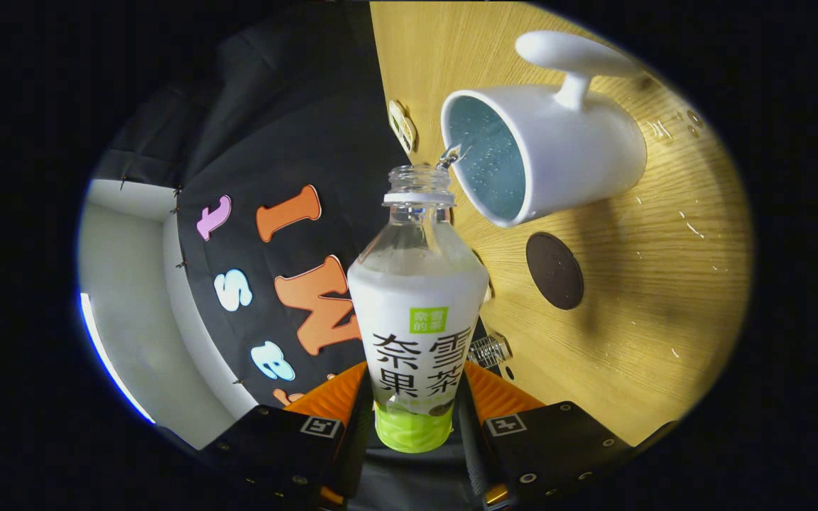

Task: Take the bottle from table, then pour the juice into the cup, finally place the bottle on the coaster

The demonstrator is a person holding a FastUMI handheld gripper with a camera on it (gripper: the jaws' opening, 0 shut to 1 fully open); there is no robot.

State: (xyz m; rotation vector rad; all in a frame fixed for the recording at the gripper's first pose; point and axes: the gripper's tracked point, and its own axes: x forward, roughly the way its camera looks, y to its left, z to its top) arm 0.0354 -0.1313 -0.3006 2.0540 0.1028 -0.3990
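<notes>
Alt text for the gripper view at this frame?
The gripper, shut on an uncapped bottle, tips it so liquid leaves its mouth at the white cup's rim. A dark round coaster lies on the wooden table beside the cup.

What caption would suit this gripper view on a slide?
Gripper shut on an uncapped bottle, tipping liquid into a white mug beside a dark round coaster.

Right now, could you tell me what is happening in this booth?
A person's handheld gripper has its fingers shut on an uncapped bottle, tipped toward a white cup on the wooden table. The bottle's mouth is at the cup's rim and a little liquid is leaving it, so pouring is under way. A dark round coaster lies bare on the table beside the cup, waiting for the bottle.
</notes>
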